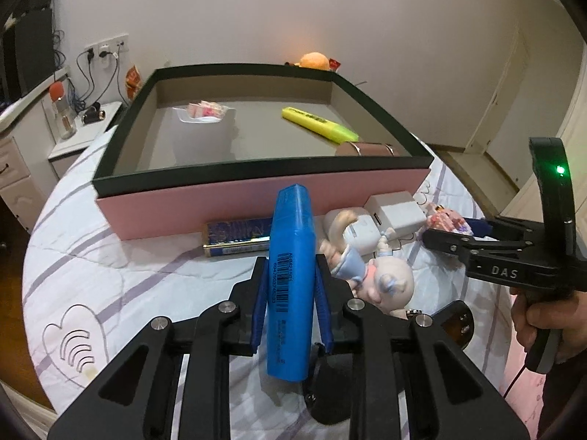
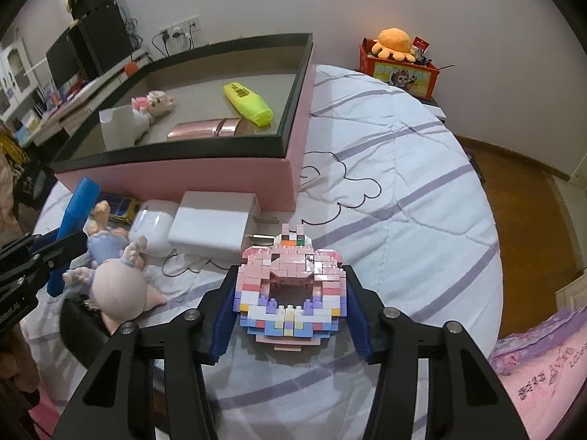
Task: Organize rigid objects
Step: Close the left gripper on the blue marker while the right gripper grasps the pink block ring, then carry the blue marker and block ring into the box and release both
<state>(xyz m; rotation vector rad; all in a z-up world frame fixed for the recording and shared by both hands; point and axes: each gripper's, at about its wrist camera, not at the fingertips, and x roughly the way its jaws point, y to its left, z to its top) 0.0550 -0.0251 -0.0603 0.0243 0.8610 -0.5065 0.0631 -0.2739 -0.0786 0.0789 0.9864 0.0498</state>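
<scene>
My left gripper [image 1: 291, 269] is shut on a blue highlighter [image 1: 291, 253] and holds it upright above the bed, just in front of the pink box [image 1: 256, 201]. My right gripper [image 2: 290, 275] is shut on a pink brick figure [image 2: 291, 286] above the bedspread, right of the box [image 2: 205, 179]. It also shows in the left wrist view [image 1: 440, 236]. Inside the box lie a yellow highlighter [image 1: 319, 124], a rose-gold tube [image 2: 209, 128], a white cup [image 2: 117, 126] and a small brick figure [image 2: 154, 101].
On the bed by the box front lie a baby doll [image 1: 381, 275], a white charger [image 2: 212, 220], a white earbud case [image 2: 154, 225] and a dark blue flat box [image 1: 238, 238]. A red toy box with an orange plush [image 2: 400, 62] stands behind the bed.
</scene>
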